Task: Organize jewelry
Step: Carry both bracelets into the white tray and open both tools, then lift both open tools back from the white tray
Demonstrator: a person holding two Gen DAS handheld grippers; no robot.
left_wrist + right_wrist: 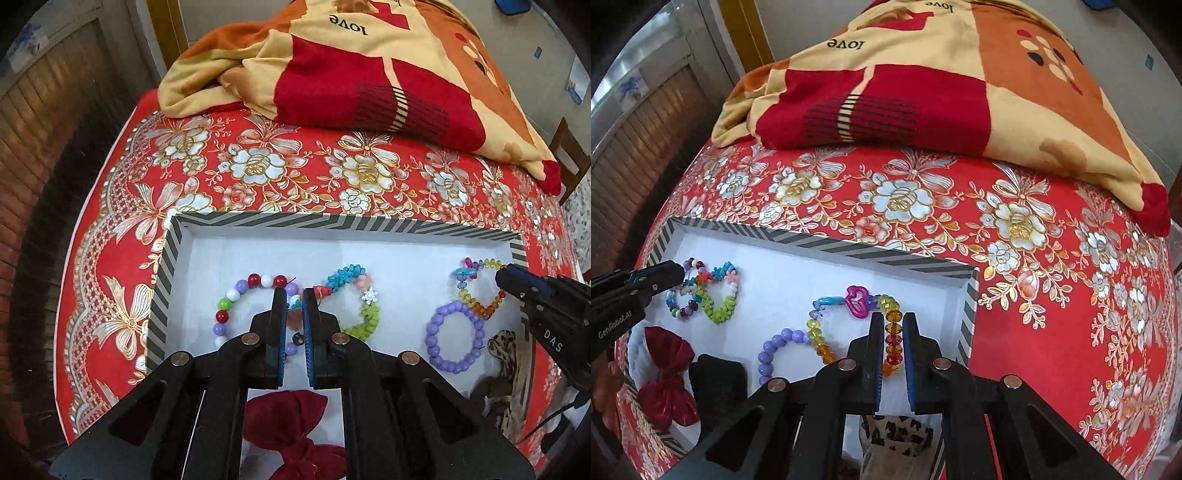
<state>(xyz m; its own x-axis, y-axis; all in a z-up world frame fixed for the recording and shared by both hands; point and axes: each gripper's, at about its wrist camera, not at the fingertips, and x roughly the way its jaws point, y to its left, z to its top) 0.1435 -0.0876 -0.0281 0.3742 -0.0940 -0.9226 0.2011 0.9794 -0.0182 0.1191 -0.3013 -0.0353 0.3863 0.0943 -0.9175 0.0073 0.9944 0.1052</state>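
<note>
A white box with a striped rim [295,219] lies on a red floral bedspread. Inside it are a multicoloured round-bead bracelet [236,291], a teal and green flower bracelet [365,317], a purple bead bracelet [456,365] and a crystal bracelet [480,313] with a pink clasp. My left gripper [294,295] is shut, hovering where the round-bead and flower bracelets meet; whether it touches them is unclear. My right gripper [892,319] is also shut, over the right side of the crystal bracelet [889,303]. Amber and red beads show through the slit between its fingers.
A red bow [291,417], a leopard-print scrunchie [502,343] and a black item [716,380] lie in the box's near part. A bunched red and cream blanket [351,74] covers the far bed. The bedspread [1052,295] ends at the left; a wooden chair [569,147] stands at the right.
</note>
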